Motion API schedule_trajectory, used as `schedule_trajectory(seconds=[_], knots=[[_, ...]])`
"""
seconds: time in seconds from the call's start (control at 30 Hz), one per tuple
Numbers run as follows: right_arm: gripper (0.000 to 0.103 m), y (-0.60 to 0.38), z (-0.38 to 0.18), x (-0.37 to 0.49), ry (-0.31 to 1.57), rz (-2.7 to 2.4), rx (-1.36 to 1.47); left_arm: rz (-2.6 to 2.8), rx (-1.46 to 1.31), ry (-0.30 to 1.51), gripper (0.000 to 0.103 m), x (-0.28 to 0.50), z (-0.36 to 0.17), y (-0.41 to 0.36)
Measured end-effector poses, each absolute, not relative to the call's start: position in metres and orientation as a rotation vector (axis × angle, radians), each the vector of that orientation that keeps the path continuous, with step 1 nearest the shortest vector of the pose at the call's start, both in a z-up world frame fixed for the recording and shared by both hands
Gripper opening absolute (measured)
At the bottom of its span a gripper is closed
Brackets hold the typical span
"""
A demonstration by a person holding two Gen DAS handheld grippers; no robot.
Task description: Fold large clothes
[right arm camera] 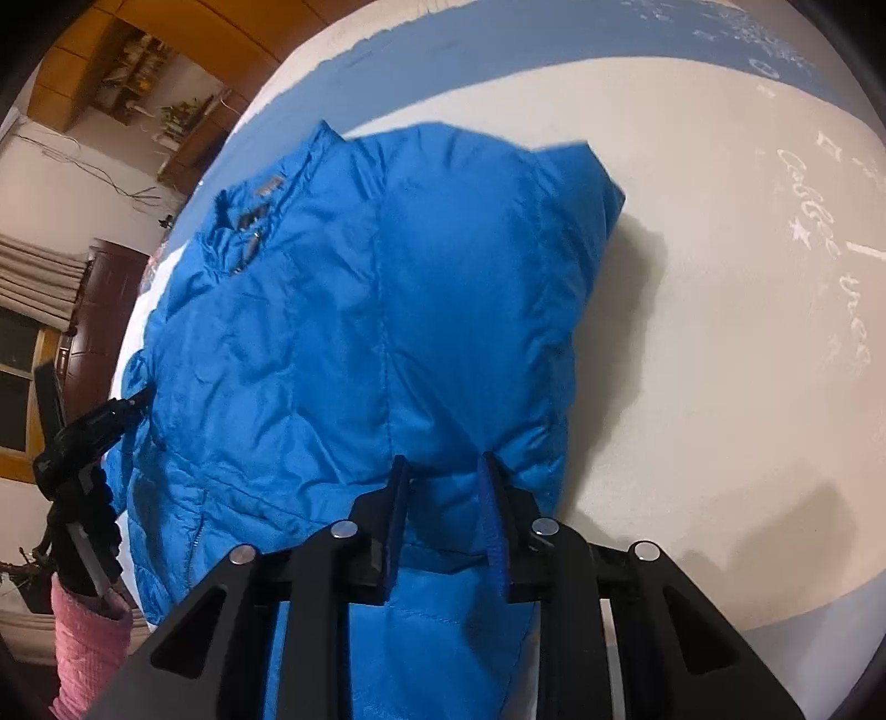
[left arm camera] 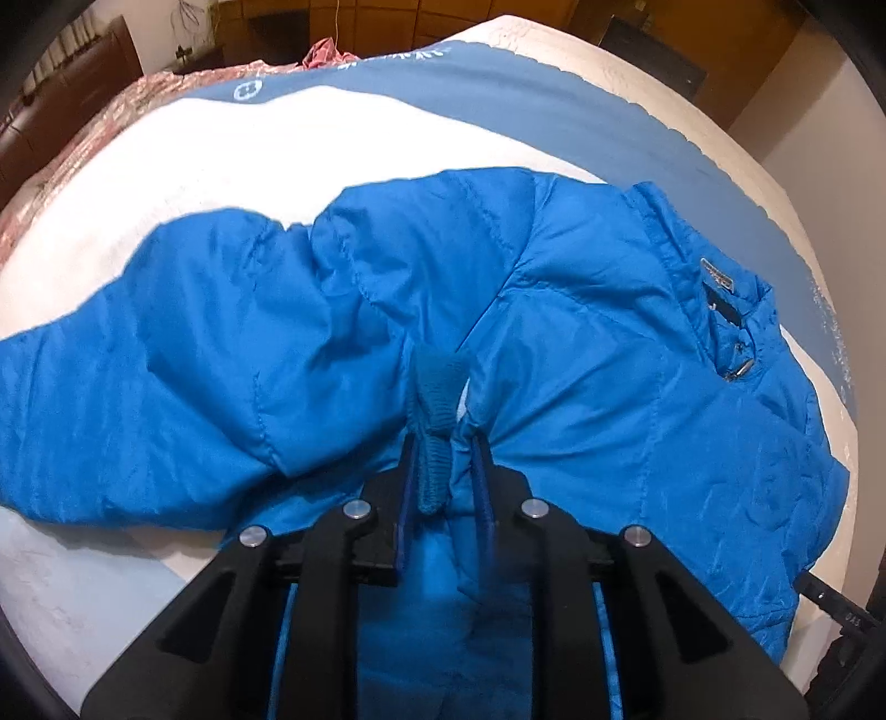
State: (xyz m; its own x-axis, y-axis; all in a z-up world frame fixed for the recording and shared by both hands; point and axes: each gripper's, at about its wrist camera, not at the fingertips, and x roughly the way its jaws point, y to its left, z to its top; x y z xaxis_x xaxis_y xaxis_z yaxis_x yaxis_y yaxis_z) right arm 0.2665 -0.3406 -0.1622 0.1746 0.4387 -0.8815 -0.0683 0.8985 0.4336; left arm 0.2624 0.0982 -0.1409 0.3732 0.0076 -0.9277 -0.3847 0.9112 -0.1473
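Note:
A bright blue puffer jacket [left arm camera: 581,343] lies on a bed, collar and zipper [left arm camera: 731,321] to the right in the left wrist view. My left gripper [left arm camera: 446,443] is shut on the jacket's ribbed knit cuff [left arm camera: 434,399] and a fold of fabric. The jacket also fills the right wrist view [right arm camera: 354,310], collar at upper left. My right gripper [right arm camera: 446,471] is shut on a bunched fold of the jacket's edge. The left gripper shows at the left edge of the right wrist view [right arm camera: 119,410], with a pink sleeve [right arm camera: 88,653] below it.
The bed has a white and blue sheet [left arm camera: 310,138] with printed lettering [right arm camera: 830,277]. A pink patterned quilt [left arm camera: 83,144] and a red cloth [left arm camera: 326,52] lie at the far side. Wooden cabinets [left arm camera: 66,83] and shelves [right arm camera: 127,66] stand around the bed.

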Motion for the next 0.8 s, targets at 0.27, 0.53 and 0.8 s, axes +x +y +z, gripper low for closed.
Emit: schedule_trajectory(seconds=[0.27, 0.53, 0.8], knots=[[0.027, -0.336, -0.135, 0.263, 1.326, 0.340, 0.260, 0.320, -0.283, 1.084, 0.032, 0.257, -0.086, 0.090], [0.029, -0.303, -0.134, 0.255, 1.352, 0.357, 0.230, 0.156, -0.201, 1.155, 0.033, 0.269, -0.106, 0.039], [0.029, -0.291, -0.169, 0.257, 1.395, 0.297, 0.219, 0.159, -0.118, 1.207, 0.033, 0.271, -0.152, 0.030]])
